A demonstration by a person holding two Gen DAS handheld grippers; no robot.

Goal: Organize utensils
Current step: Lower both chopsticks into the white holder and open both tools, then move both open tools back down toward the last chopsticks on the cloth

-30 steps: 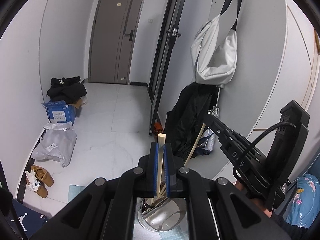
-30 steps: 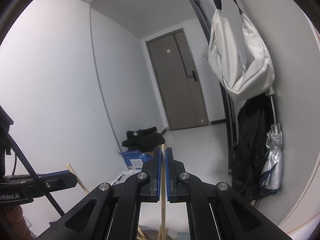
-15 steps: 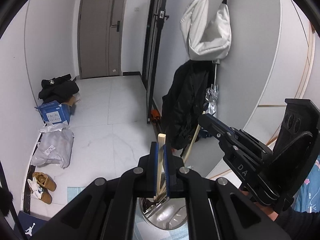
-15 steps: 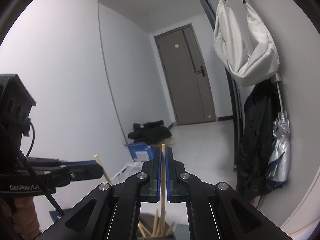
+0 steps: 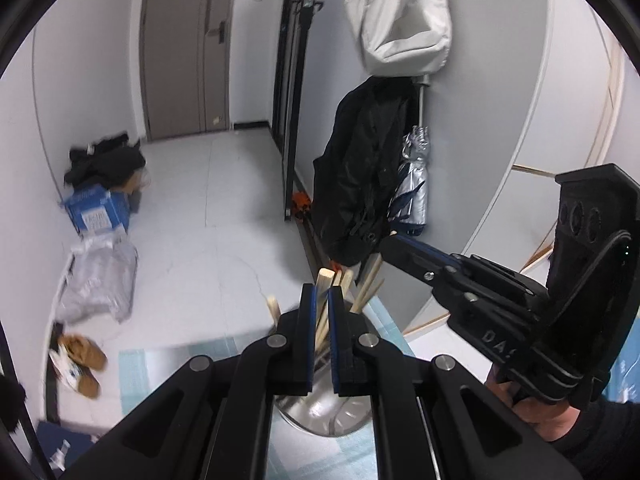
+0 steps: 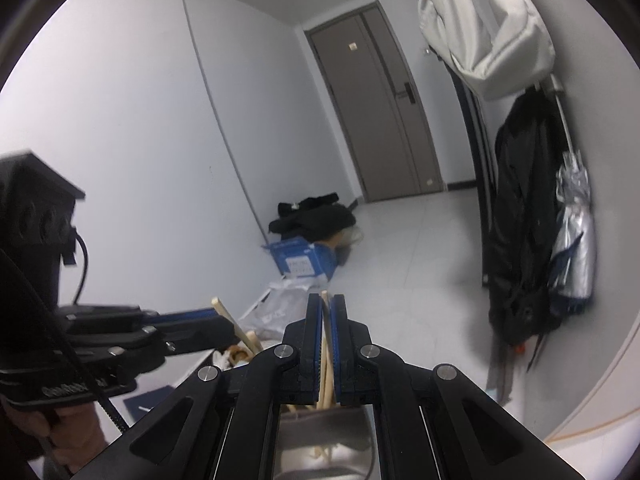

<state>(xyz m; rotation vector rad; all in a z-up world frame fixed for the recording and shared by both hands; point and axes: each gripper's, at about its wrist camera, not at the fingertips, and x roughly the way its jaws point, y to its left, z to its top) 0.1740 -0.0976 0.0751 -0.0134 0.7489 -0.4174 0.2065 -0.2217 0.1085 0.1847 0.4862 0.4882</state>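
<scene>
left hand-held gripper [image 5: 322,304]: clamped on a chopstick [image 5: 322,280] | right hand-held gripper [image 6: 327,312]: clamped on another chopstick [image 6: 325,300] | both over steel holder [image 5: 320,412] on desk [image 5: 140,364] | room: white tiled floor [image 5: 224,216], brown door [image 5: 180,48], hanging black coat [image 5: 360,168]

Each fisheye camera sits just behind its own gripper, looking forward and downward along the black fingers. The left wrist view tilts more steeply over the round shiny steel utensil holder [image 5: 320,412]; the right wrist view faces more level. Both share the tall grey-brown door [image 5: 184,48] and the blue cardboard box [image 6: 302,260], and each sees the other gripper at its edge.
</scene>
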